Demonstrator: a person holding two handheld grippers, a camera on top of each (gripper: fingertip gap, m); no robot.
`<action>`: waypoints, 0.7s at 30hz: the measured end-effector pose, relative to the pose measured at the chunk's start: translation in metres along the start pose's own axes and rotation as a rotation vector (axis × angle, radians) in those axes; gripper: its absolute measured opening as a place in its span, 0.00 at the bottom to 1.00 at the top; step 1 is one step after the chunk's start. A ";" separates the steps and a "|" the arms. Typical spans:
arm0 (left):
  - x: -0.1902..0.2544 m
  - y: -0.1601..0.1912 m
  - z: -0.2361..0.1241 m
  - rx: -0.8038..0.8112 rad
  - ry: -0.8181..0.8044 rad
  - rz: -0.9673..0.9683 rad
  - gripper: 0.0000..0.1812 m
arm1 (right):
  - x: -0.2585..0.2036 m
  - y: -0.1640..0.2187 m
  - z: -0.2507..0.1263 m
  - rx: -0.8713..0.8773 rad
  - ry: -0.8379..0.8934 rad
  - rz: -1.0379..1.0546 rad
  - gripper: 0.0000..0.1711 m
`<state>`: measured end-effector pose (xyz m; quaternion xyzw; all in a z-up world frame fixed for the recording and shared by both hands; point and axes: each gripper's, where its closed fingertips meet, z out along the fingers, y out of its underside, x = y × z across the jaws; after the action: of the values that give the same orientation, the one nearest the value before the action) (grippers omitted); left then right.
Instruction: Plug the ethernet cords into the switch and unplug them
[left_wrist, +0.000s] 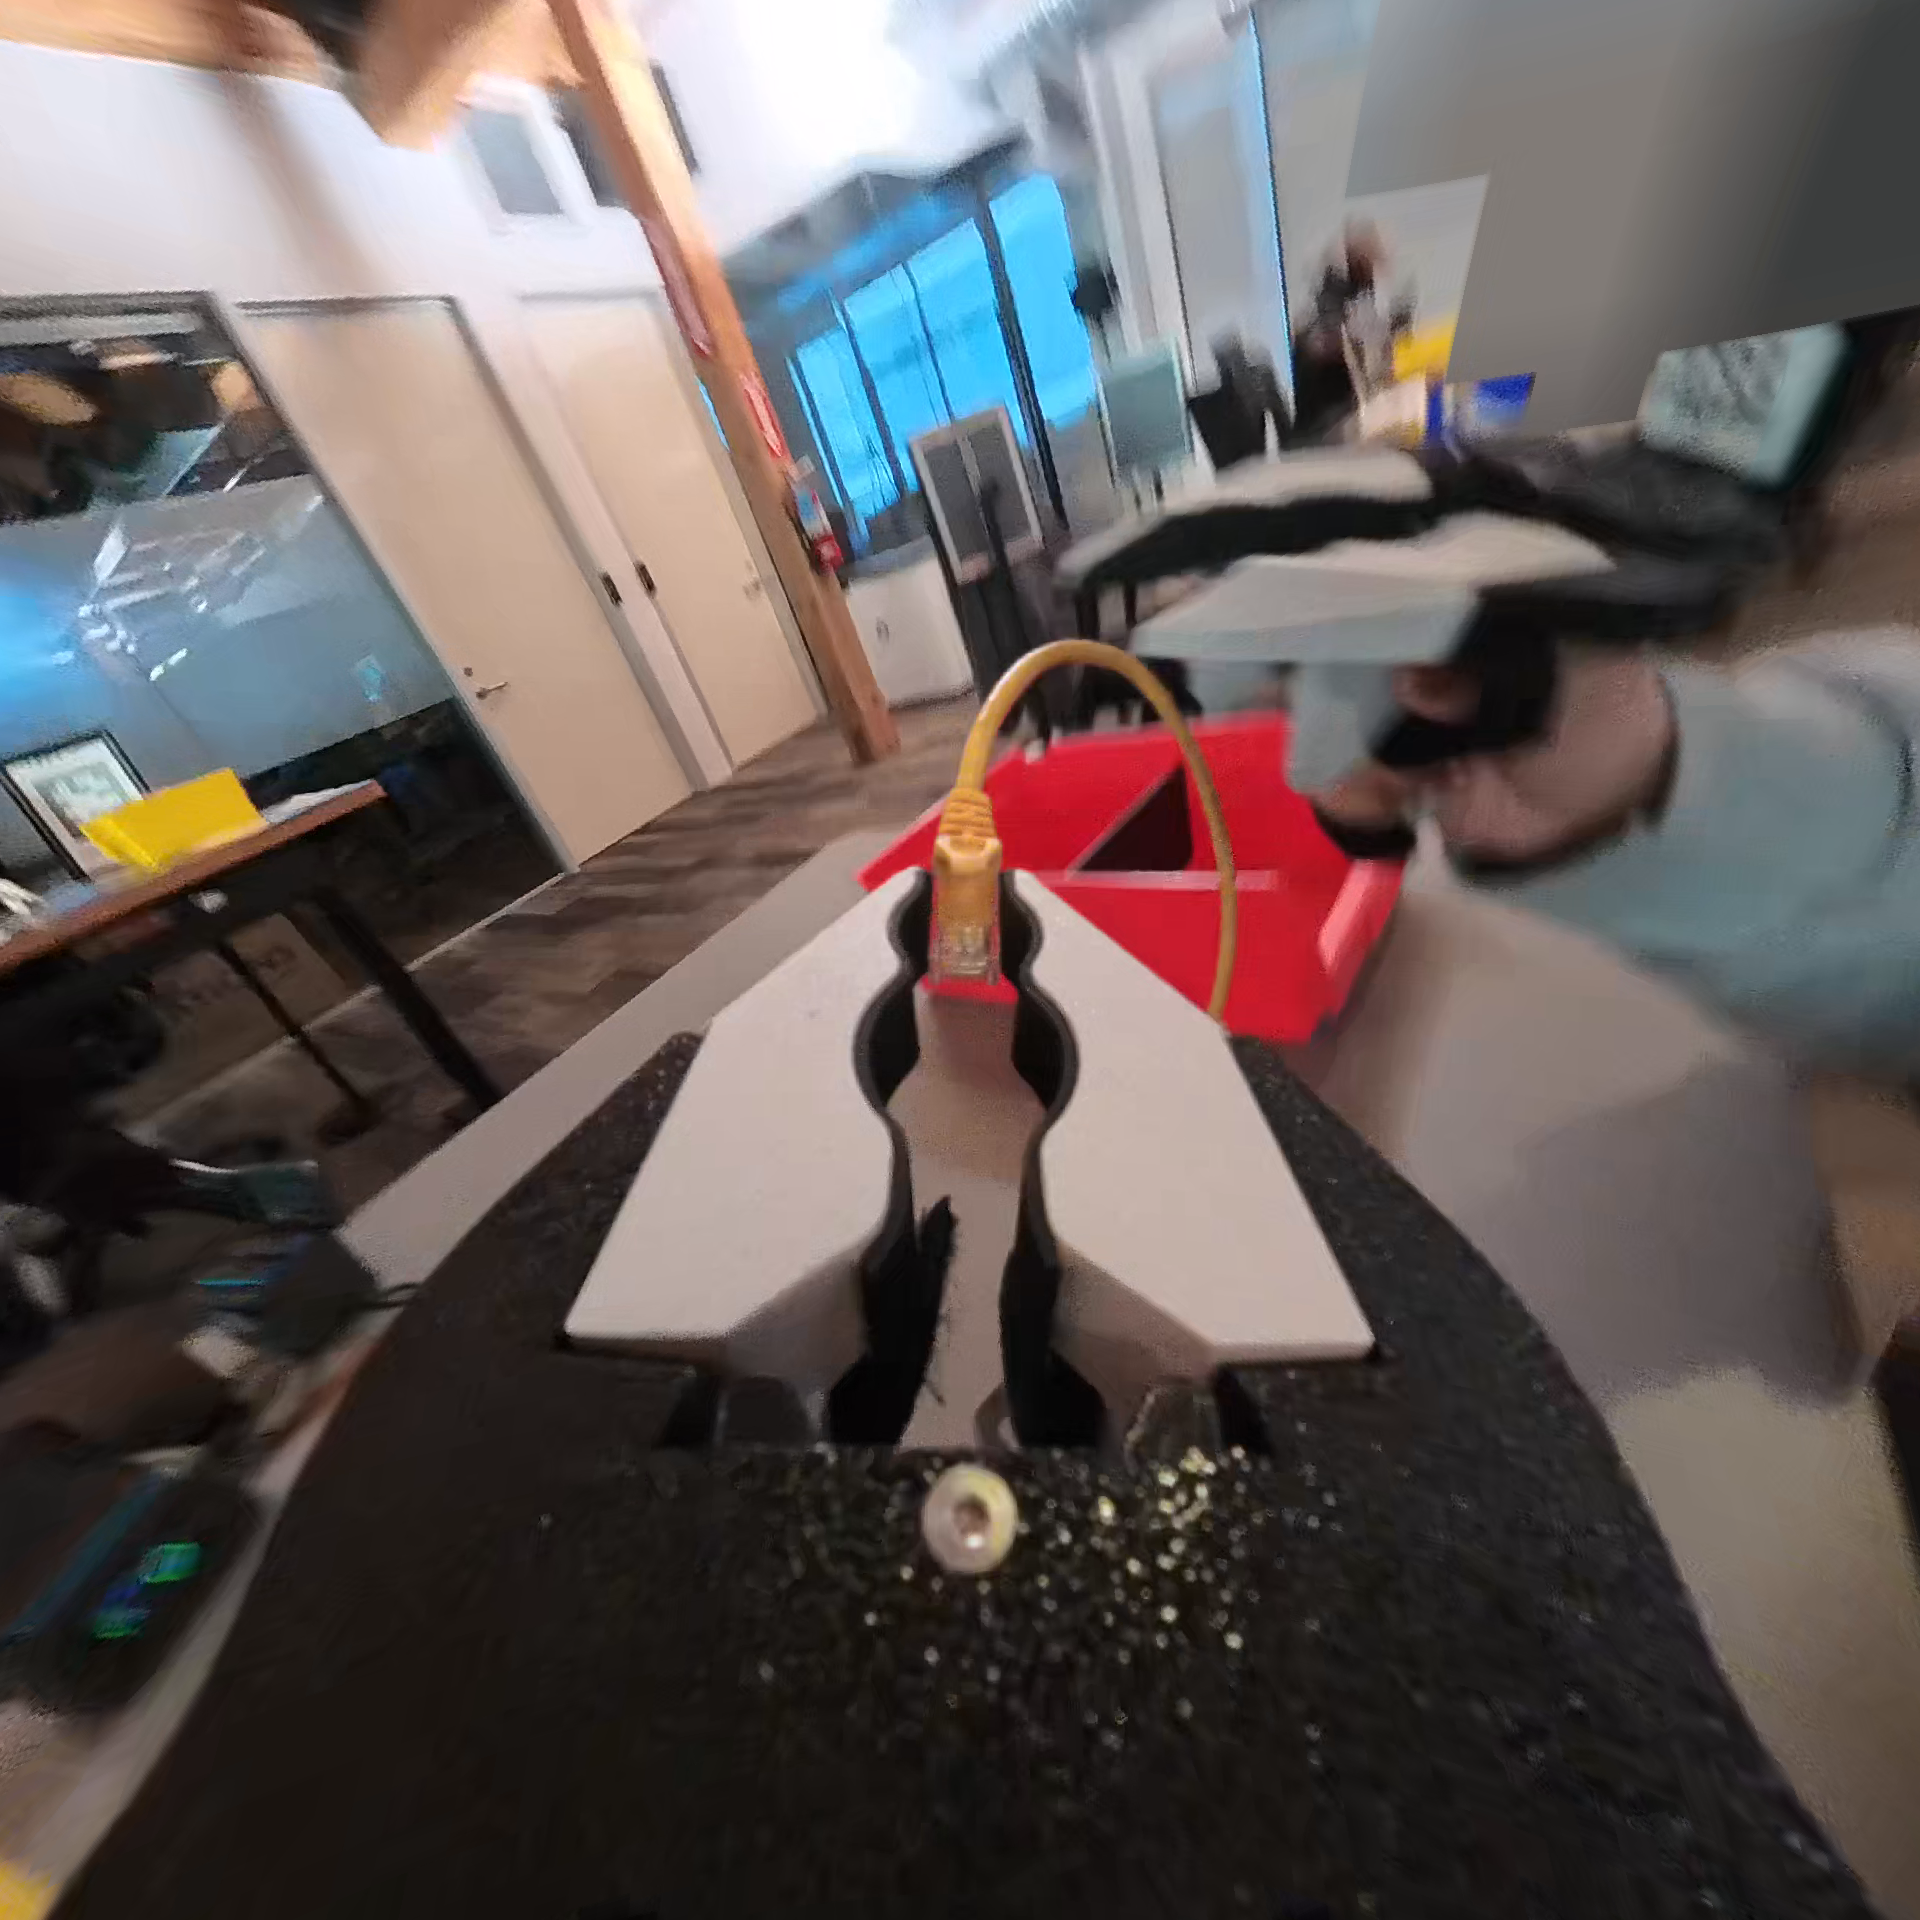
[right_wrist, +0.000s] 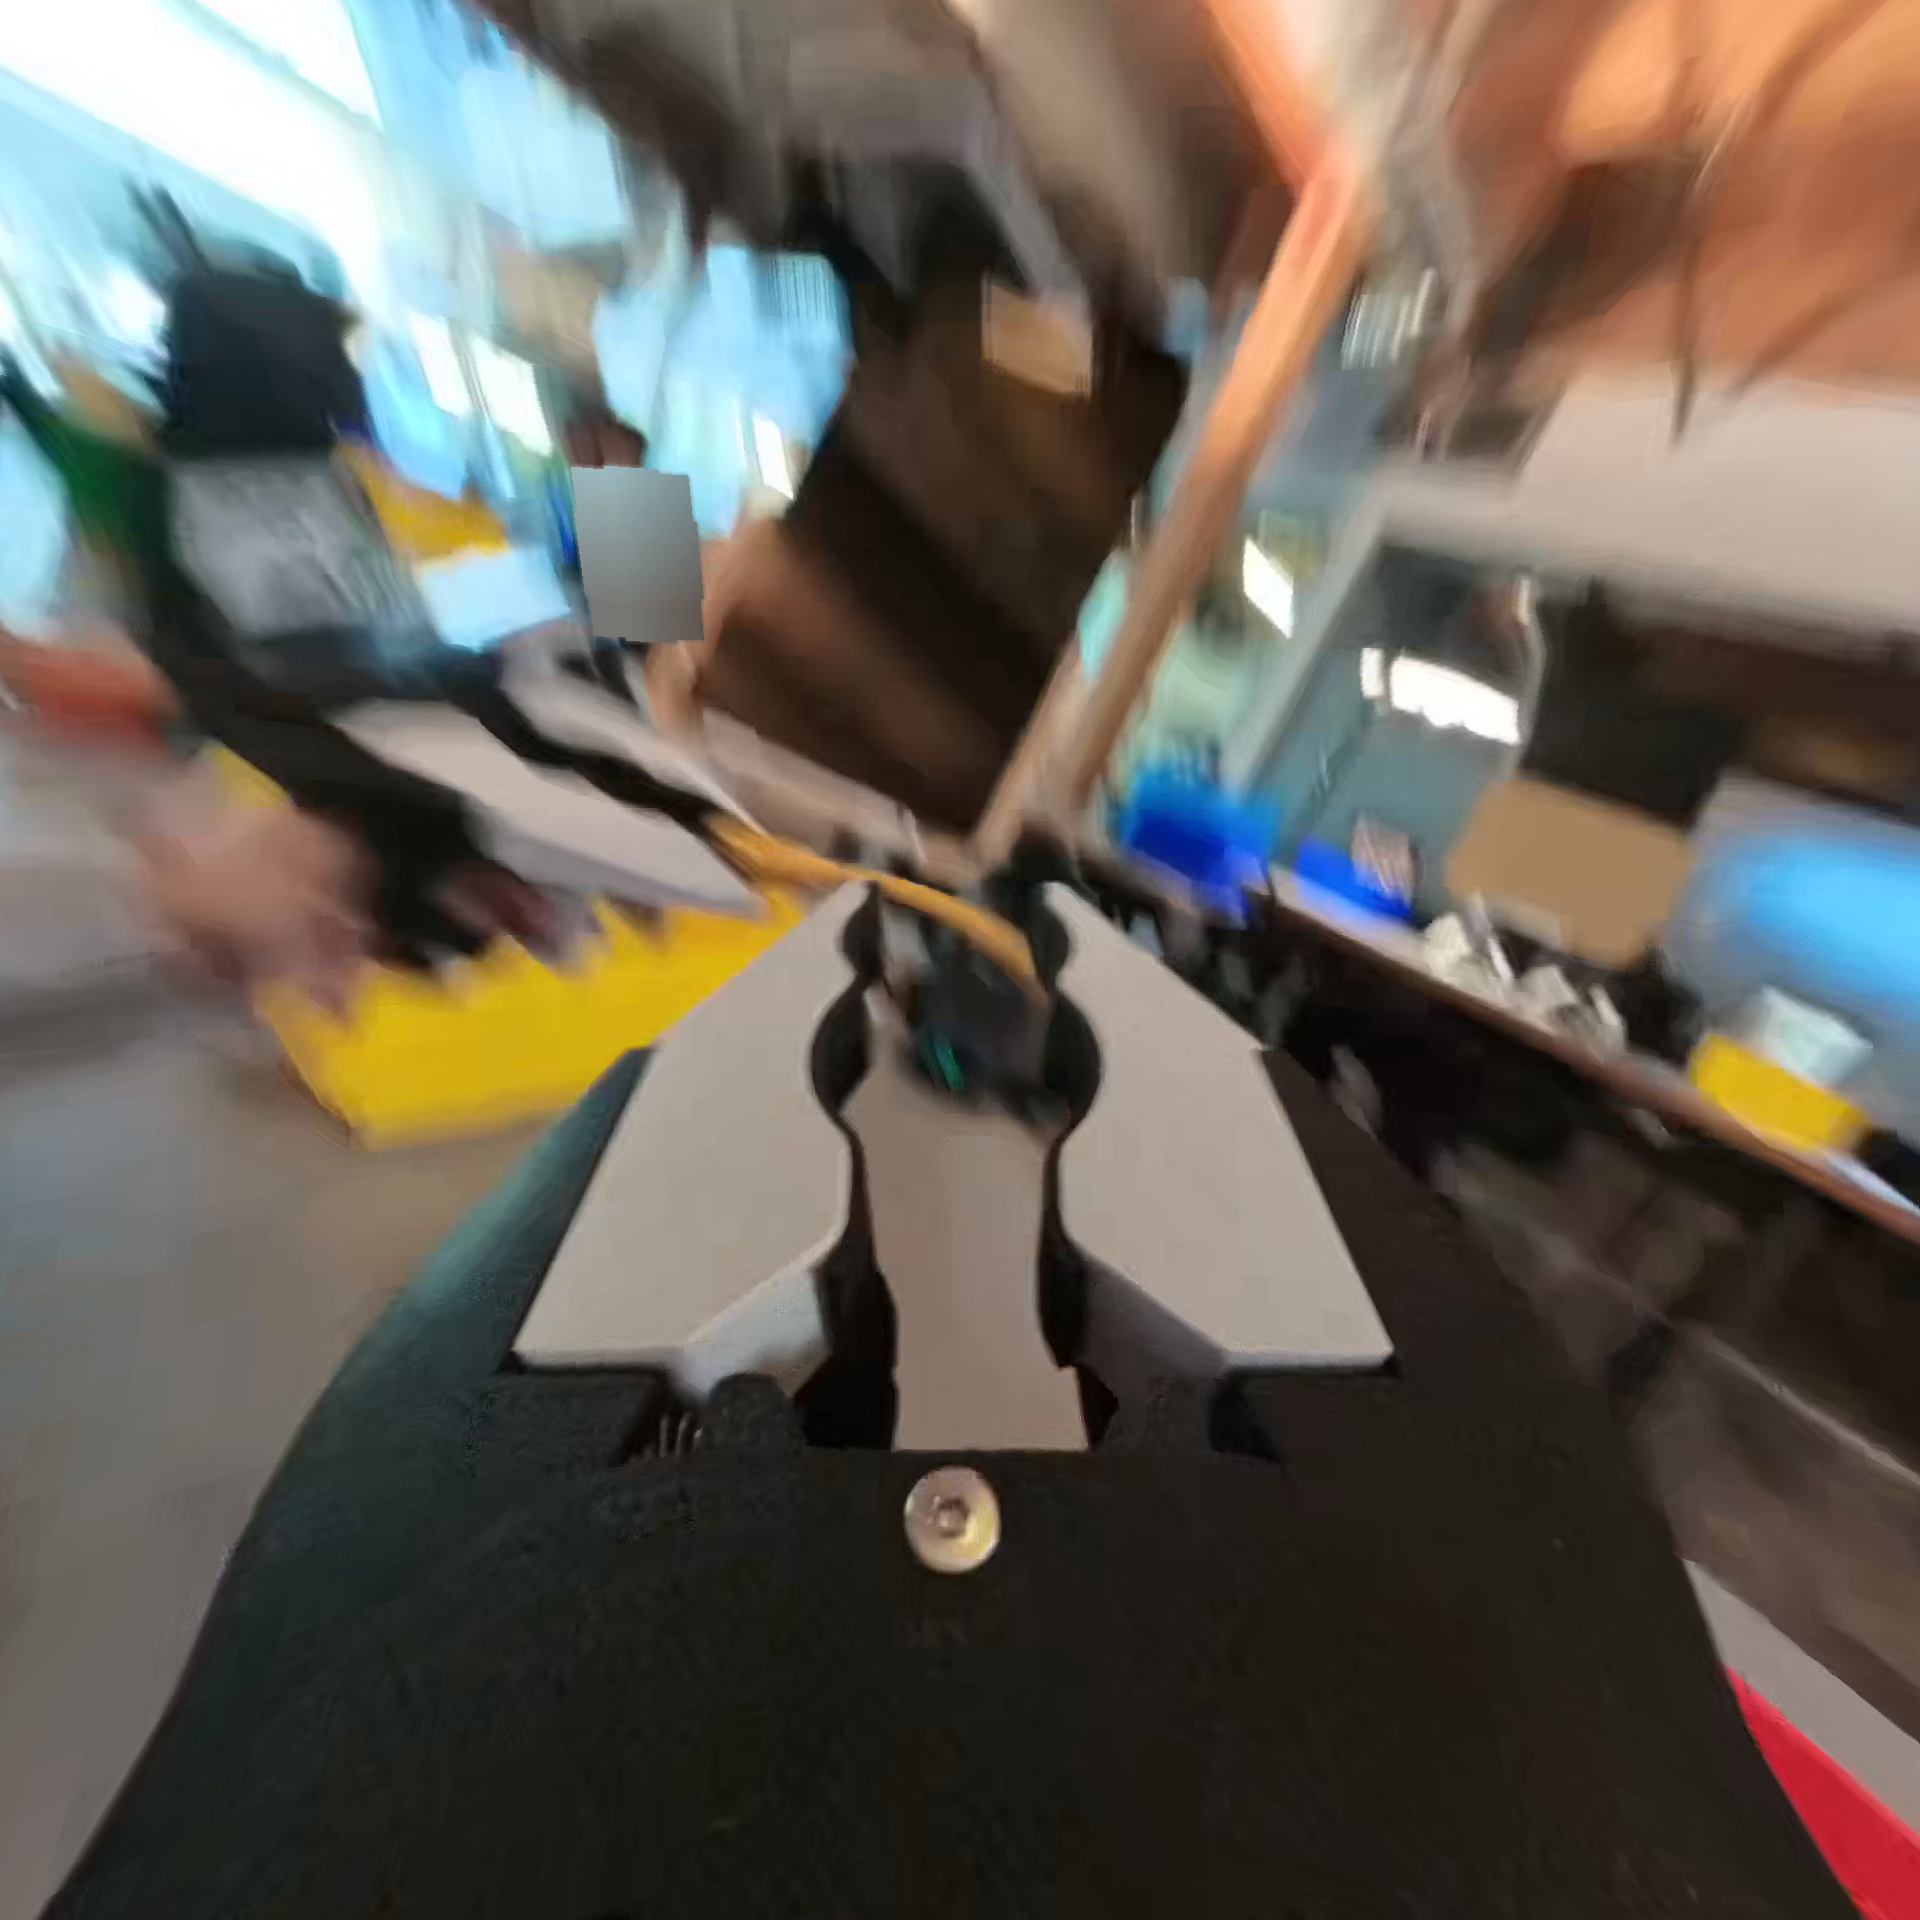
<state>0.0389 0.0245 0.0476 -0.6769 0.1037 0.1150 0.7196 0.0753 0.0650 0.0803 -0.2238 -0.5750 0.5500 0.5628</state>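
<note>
Left gripper (left_wrist: 966, 935) clamped on the yellow plug (left_wrist: 966, 914) of the ethernet cord (left_wrist: 1195, 748), clear tip toward the camera, cable arching up and back down over the red bin (left_wrist: 1299, 883) just behind. Right gripper (right_wrist: 961, 966) nearly closed around a small dark box (right_wrist: 966, 1029), probably the switch, too blurred to say if truly gripped, with the yellow cord crossing its fingertips and leading to the other tool at left. Farther out, a yellow tray (right_wrist: 488, 1039) on the grey table (right_wrist: 135, 1299), a wooden post (left_wrist: 727, 395), white doors (left_wrist: 623, 520).
</note>
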 end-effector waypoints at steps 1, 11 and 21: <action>-0.005 -0.005 -0.001 0.060 -0.012 -0.085 0.06 | -0.010 -0.012 -0.003 0.071 -0.016 0.036 0.11; 0.013 -0.016 0.009 0.243 0.193 -0.487 0.06 | -0.028 0.001 0.028 0.126 -0.153 0.714 0.26; 0.032 -0.003 0.012 0.176 0.224 -0.481 0.17 | -0.023 0.008 0.028 0.224 -0.287 1.038 0.02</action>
<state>0.0701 0.0373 0.0420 -0.6253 0.0287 -0.1440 0.7665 0.0532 0.0364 0.0712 -0.3397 -0.3981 0.8381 0.1541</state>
